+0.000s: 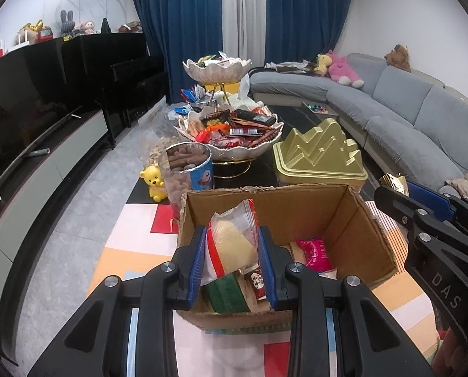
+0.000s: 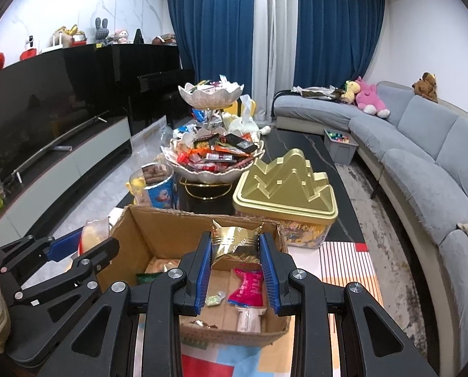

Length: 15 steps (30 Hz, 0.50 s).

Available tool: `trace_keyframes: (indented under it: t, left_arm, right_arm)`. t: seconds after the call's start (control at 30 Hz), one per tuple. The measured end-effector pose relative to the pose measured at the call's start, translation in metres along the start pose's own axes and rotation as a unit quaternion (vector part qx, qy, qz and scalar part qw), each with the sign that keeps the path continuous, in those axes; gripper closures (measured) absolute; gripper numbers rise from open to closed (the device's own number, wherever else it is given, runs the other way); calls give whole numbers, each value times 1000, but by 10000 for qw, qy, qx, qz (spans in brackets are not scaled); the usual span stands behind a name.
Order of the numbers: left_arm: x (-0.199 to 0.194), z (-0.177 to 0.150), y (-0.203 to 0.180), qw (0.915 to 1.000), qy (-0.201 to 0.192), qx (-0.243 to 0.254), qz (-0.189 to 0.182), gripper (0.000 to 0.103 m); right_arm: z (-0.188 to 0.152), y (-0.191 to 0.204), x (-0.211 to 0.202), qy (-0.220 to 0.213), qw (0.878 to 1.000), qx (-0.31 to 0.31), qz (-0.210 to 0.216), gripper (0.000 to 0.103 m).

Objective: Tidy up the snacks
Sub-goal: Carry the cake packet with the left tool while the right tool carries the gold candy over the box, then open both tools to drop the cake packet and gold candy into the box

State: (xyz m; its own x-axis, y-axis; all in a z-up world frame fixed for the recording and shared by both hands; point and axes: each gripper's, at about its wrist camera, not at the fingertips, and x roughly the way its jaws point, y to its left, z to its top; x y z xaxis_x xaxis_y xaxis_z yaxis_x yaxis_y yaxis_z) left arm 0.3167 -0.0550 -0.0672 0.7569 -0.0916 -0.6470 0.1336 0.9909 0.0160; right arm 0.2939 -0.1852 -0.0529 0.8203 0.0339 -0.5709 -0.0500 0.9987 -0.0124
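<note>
Our left tongs point(image 1: 232, 262) pinch a clear snack bag point(image 1: 234, 245), our right tongs point(image 2: 235, 267) a gold packet point(image 2: 235, 243) (both above the cardboard box point(image 1: 312, 207)).

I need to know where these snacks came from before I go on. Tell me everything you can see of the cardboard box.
The cardboard box is plain brown corrugated card, open at the top, with ragged, torn rims. It stands upright on a colourful mat, just in front of the gold tin and the clear jar. Inside lie a pink packet, a green packet and other small wrappers. Both grippers hold a snack above it; neither visibly touches it.
</note>
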Motion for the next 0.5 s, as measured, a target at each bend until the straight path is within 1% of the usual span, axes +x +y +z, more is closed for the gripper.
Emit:
trace_keyframes:
  t: [0.3, 0.5]
  left_arm:
    - [23, 8, -2, 10000, 77, 52, -17, 71]
    - [33, 7, -3, 9998, 159, 72, -24, 71]
  right_arm:
    - [1, -3, 27, 202, 9998, 30, 38, 72]
    - [-1, -2, 40, 367, 9993, 7, 90, 72]
